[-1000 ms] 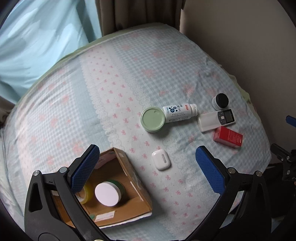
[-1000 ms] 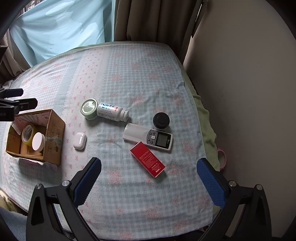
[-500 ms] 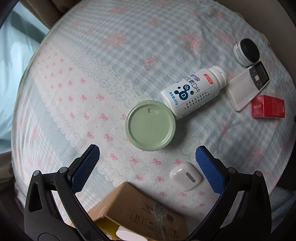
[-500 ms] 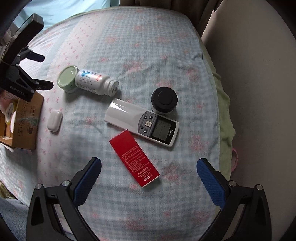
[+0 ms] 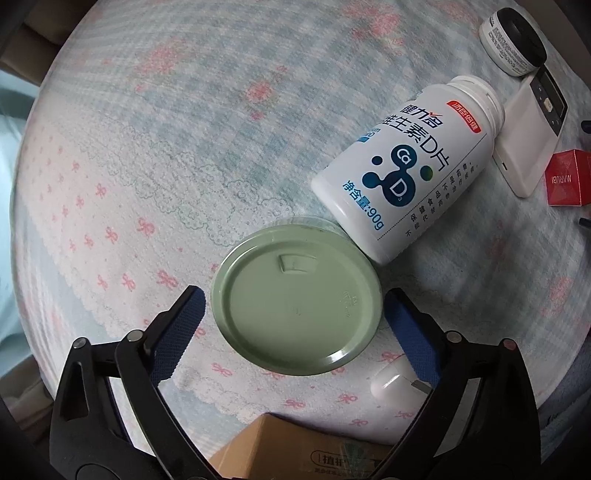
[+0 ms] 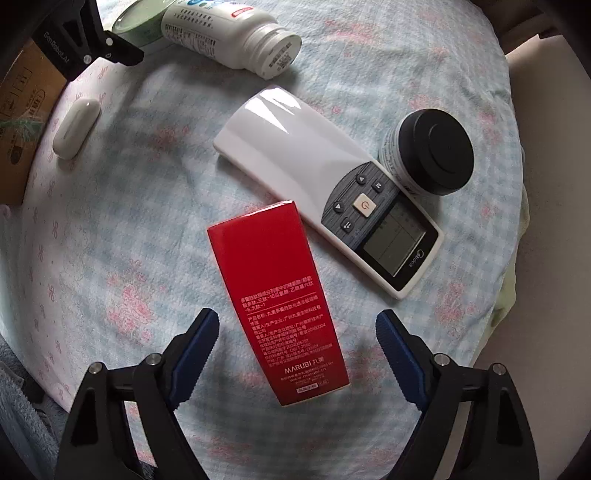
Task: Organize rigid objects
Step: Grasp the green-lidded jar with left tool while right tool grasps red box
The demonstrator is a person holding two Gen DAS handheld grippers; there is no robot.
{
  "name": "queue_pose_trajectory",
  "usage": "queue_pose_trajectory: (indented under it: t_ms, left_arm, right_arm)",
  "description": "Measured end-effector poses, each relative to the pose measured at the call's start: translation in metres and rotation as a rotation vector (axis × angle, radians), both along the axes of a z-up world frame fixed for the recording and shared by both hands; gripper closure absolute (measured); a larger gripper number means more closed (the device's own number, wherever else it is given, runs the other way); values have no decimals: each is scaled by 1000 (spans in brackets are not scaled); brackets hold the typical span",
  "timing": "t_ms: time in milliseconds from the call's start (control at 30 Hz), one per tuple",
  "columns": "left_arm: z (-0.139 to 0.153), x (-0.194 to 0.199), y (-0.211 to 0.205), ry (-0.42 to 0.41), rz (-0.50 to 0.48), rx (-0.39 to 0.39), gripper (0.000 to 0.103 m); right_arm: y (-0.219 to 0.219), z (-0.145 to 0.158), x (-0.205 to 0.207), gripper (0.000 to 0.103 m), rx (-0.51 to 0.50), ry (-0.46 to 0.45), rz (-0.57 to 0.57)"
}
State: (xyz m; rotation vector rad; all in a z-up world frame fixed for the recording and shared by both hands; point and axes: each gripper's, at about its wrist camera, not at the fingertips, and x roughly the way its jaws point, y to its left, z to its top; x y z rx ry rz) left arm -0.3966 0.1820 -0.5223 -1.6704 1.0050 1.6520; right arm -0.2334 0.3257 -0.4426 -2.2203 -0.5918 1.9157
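Note:
My left gripper (image 5: 293,314) is open, its blue pads on either side of a green-lidded round jar (image 5: 295,299) standing on the bed. A white vitamin bottle (image 5: 406,170) lies touching the jar. My right gripper (image 6: 297,334) is open, straddling the near end of a red box (image 6: 277,295) lying flat. A white remote (image 6: 328,181) lies just beyond the box, with a black-lidded jar (image 6: 432,151) against it. A white earbud case (image 6: 75,127) lies at the left. The cardboard box (image 5: 306,450) is at the bottom of the left wrist view.
Everything lies on a bed with a blue checked sheet (image 6: 147,229). The left gripper shows in the right wrist view (image 6: 85,33) at top left, beside the cardboard box (image 6: 22,110). The bed edge and a wall are at the right.
Both grippers have come down close to the bed. The left now straddles the green-lidded jar, the right straddles the red box. Both have narrowed but stay open.

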Motion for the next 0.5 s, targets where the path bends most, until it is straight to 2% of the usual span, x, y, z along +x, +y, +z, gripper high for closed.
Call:
queue_pose_trajectory:
  t_ms: [33,167,267,333,400,500]
  left_arm:
    - [-2,-2,0,-9,0,-3,16]
    - [-7,-2,4,-14,-19,-2,18]
    - [-8,0,5,-17,-36,1,21]
    - [-9,0,5,-35,-28,9,28]
    - [-9,1,5,-39,-23,13,30]
    - [-7,1,5,-36,-17,26,35]
  right_arm:
    - [1,-2,-1,22,-2,-13,-7]
    - [8,-9,-4,29,-10,-56,-35]
    - [9,-13,-5,39,-14,-85,-29]
    - [9,-16,-5,46,-21,-103,-27]
    - [7,-19,-4,54,-18,-118,-13]
    - [5,-23,-5,59,-6,-131,5]
